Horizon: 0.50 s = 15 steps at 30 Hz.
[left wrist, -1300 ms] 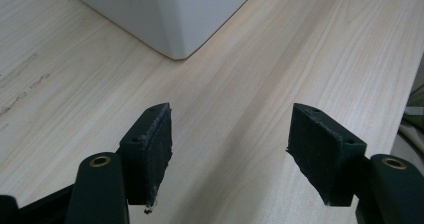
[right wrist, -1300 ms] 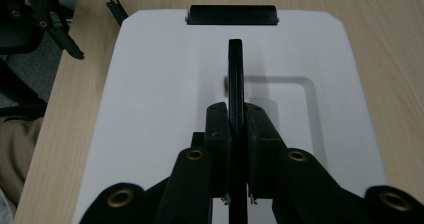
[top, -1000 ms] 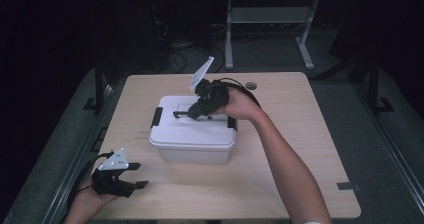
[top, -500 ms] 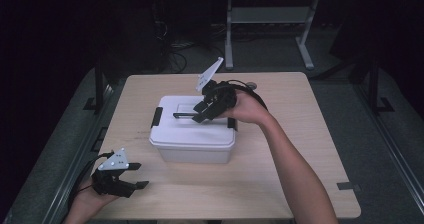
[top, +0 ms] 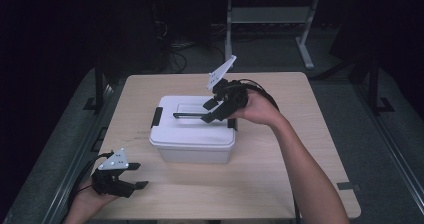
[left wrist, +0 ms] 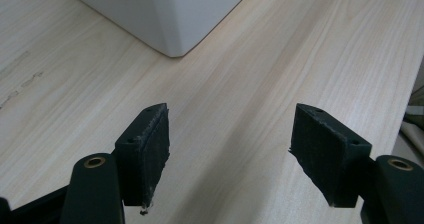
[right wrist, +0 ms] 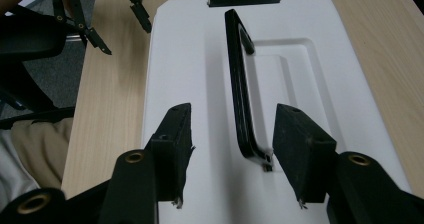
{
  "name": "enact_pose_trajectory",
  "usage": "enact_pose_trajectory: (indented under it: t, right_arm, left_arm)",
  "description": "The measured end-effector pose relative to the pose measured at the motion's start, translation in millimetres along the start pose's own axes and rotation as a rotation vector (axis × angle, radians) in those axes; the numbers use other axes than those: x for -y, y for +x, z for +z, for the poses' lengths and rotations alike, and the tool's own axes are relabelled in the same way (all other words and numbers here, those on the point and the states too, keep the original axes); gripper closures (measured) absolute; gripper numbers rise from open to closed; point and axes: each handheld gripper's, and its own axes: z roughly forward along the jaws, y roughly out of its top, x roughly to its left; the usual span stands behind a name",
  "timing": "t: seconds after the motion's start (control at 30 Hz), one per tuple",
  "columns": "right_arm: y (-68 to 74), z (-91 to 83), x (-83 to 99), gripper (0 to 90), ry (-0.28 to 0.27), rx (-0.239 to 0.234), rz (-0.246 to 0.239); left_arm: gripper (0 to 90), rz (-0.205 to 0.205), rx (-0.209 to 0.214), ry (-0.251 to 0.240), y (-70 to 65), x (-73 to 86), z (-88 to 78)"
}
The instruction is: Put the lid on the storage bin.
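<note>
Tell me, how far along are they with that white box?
Looks done: the black handle stands raised on the white box, whose lid is still on. In hand: the right tongs have just been opening and straddle the handle without pressing it. The left tongs wait open above the table. What follows is unclear.

Pretty dim room overall, the only well-lit spot is the light wood bench (top: 300, 134) in the middle. Grey floor (top: 350, 104) all round it. At the far side there's a white metal table frame (top: 270, 16) with a tangle of dark cables (top: 175, 59) on the floor left of it.
</note>
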Motion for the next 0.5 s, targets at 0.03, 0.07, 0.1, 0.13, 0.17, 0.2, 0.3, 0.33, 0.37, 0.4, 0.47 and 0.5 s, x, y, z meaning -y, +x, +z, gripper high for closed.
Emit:
enact_pose_trajectory:
  t: [0.03,0.07,0.1,0.13,0.17,0.2,0.3,0.33,0.37,0.4,0.47,0.5]
  right_arm:
    - [0.0,-1.8,1.6,48.4,-0.001,0.000,0.002]
    - [0.1,-3.8,3.0,48.0,-0.002,0.002,0.006]
    - [0.5,-5.9,4.3,47.6,-0.002,0.006,0.011]
    - [0.6,-8.2,5.4,47.6,-0.003,0.011,0.008]
    - [1.0,-10.4,6.5,47.5,-0.005,0.012,0.014]
    - [1.5,-12.5,7.7,47.1,-0.007,0.014,0.018]
    - [2.4,-18.5,11.4,45.1,-0.014,0.031,0.019]
    - [2.5,-19.6,12.3,45.0,-0.014,0.031,0.026]
    - [3.0,-21.8,13.7,45.1,-0.012,0.034,0.030]
    - [3.2,-22.9,14.7,45.0,-0.015,0.035,0.028]
    - [3.4,-25.4,17.1,44.3,-0.022,0.038,0.034]
    - [3.6,-26.5,18.3,44.3,-0.024,0.036,0.038]
  left_arm:
    - [31.6,0.001,-0.001,0.003,0.3,0.0,0.0]
    - [31.5,-0.001,-0.003,0.003,0.6,0.2,-0.2]
    - [31.5,-0.005,-0.004,0.000,0.9,0.3,-0.6]
    - [31.4,-0.006,-0.003,-0.002,1.1,0.3,-1.0]
    - [31.4,-0.004,-0.003,-0.002,1.2,0.3,-1.5]
    - [31.4,-0.004,-0.003,-0.004,1.2,0.3,-1.8]
    - [31.2,-0.012,-0.006,-0.012,1.5,1.0,-1.9]
    - [31.1,-0.012,-0.008,-0.013,1.8,1.3,-2.1]
    - [31.1,-0.014,-0.007,-0.014,2.0,1.5,-2.0]
    - [31.0,-0.015,-0.005,-0.016,2.2,1.6,-1.9]
    - [30.7,-0.014,-0.005,-0.015,2.2,1.6,-1.8]
    - [30.6,-0.016,-0.005,-0.016,1.9,1.6,-1.3]
